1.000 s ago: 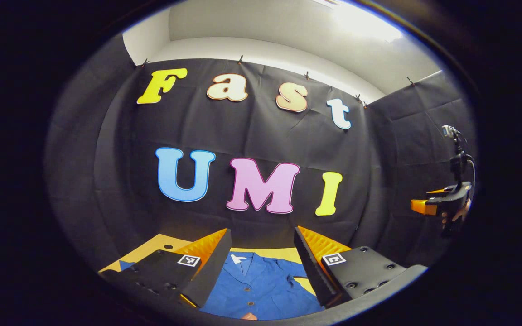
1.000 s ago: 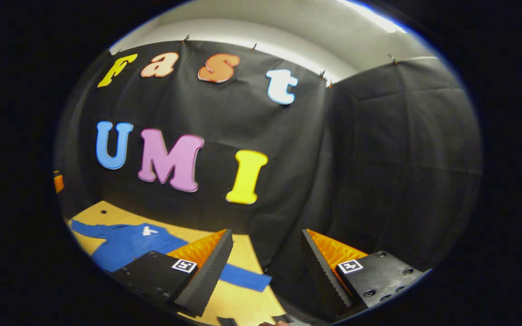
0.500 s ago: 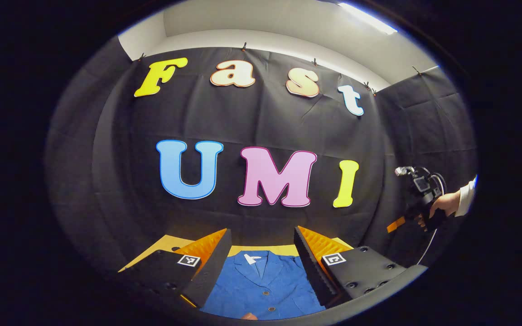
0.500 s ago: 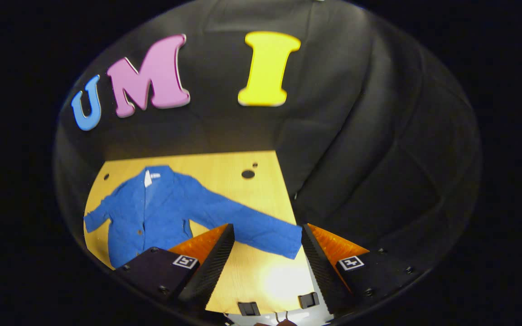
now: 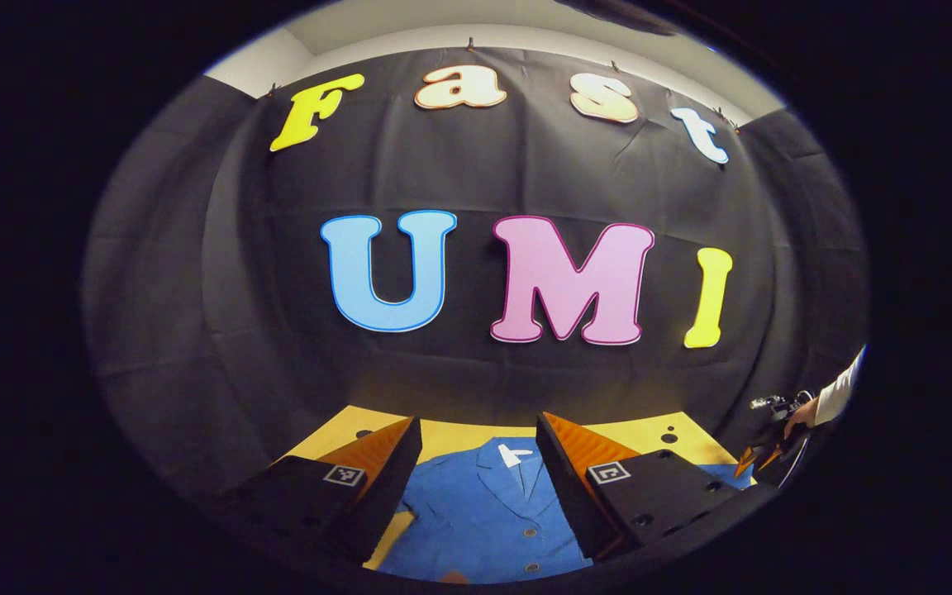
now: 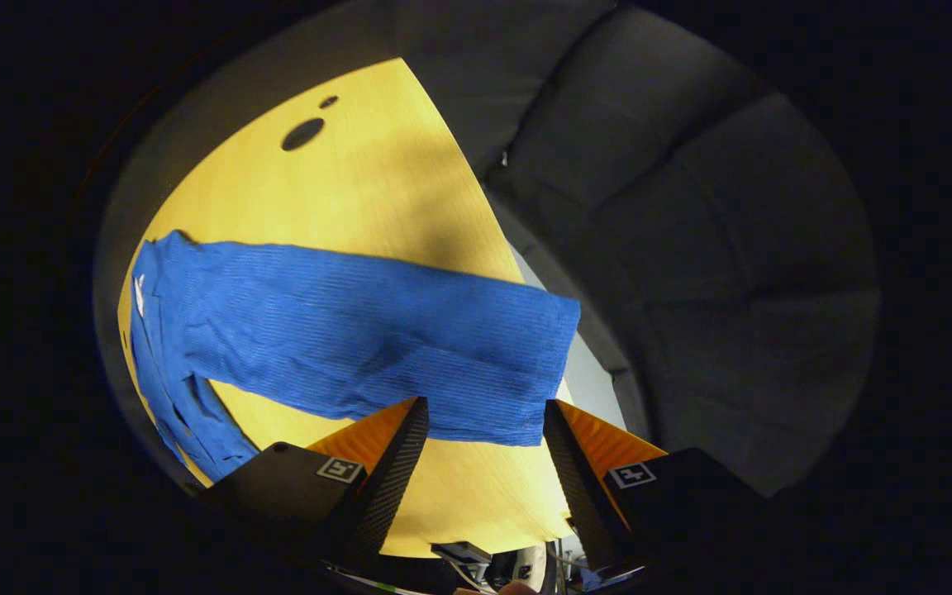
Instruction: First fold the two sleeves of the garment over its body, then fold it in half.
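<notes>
A blue buttoned garment (image 5: 488,512) with a white neck label lies flat on the yellow wooden table (image 5: 633,430). My left gripper (image 5: 480,430) hovers open above its collar and chest, fingers apart with nothing between them. In the right gripper view, one long sleeve (image 6: 360,339) stretches across the table (image 6: 344,190) toward its right edge, the cuff end near the edge. My right gripper (image 6: 484,409) is open just above the sleeve's cuff end, its fingers straddling the lower hem. In the left gripper view that right gripper (image 5: 761,454) appears far right, held by a hand (image 5: 798,406) in a white sleeve.
Black cloth walls close in the table at the back and right. Two dark round holes (image 6: 304,132) mark the tabletop's far corner. The table's right edge (image 6: 559,330) runs just past the cuff, with a grey floor gap beyond. Small clips (image 6: 459,552) sit at the near table edge.
The right gripper dropped and tilted down from facing the wall to hovering close over the sleeve's cuff. The left gripper moved forward slightly and tilted down, bringing more of the garment's collar into view.
</notes>
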### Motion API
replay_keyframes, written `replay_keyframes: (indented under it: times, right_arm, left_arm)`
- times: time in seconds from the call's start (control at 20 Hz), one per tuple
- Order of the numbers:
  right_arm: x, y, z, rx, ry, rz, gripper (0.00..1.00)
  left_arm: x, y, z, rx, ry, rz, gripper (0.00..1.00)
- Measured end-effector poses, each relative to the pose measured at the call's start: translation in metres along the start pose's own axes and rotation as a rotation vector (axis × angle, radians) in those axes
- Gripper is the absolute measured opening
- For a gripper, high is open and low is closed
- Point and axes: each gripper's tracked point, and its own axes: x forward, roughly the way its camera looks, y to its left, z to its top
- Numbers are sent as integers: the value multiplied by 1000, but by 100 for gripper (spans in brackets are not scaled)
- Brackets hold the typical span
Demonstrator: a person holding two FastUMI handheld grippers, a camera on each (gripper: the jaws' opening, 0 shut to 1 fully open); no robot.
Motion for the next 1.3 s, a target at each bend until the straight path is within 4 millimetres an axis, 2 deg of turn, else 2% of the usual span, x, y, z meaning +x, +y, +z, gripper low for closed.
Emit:
replay_keyframes:
  times: [0.1, 0.15, 0.3, 0.5, 0.55, 0.6, 0.7, 0.75, 0.9, 1.0, 1.05, 1.1, 1.2, 1.3]
  right_arm:
    - [16, -5, -6, 18, 22, -11, 92]
    - [12, 7, -6, 52, 34, 47, 92]
    - [16, 6, -4, 113, 27, 85, 84]
    - [18, 12, -1, 101, 1, 88, 22]
    - [11, 11, 5, 93, -34, 70, 6]
    - [6, 14, 9, 84, -75, 72, 6]
    - [-18, 29, 15, 82, -154, 91, 5]
    - [-37, 39, 19, 74, -197, 94, 5]
    - [-112, 64, 31, -51, -378, 34, 5]
    - [-168, 107, 42, -112, -493, 52, 5]
    - [-202, 141, 45, -152, -547, 76, 5]
    - [-223, 171, 44, -184, -575, 96, 5]
    - [-259, 241, 42, -248, -635, 152, 5]
    - [-278, 315, 39, -296, -673, 242, 5]
  left_arm:
    - [8, -5, -1, 9, 8, -9, 80]
    - [12, -8, -1, 14, 10, -15, 80]
    - [18, -14, 2, 24, 4, -35, 80]
    - [14, -22, -3, -3, 2, -90, 80]
    - [11, -19, -2, 2, -3, -96, 80]
    - [7, -12, 0, 12, -12, -96, 80]
    - [-1, 5, 2, 22, -24, -97, 80]
    - [-5, 13, -2, 18, -24, -104, 80]
    - [-13, 46, -17, 4, 7, -112, 80]
    - [-23, 86, -27, -10, 17, -82, 80]
    - [-26, 101, -31, -21, 15, -73, 80]
    - [-30, 117, -34, -33, 16, -57, 80]
    - [-35, 150, -43, -52, 24, -23, 80]
    - [-40, 177, -55, -60, 35, 1, 80]
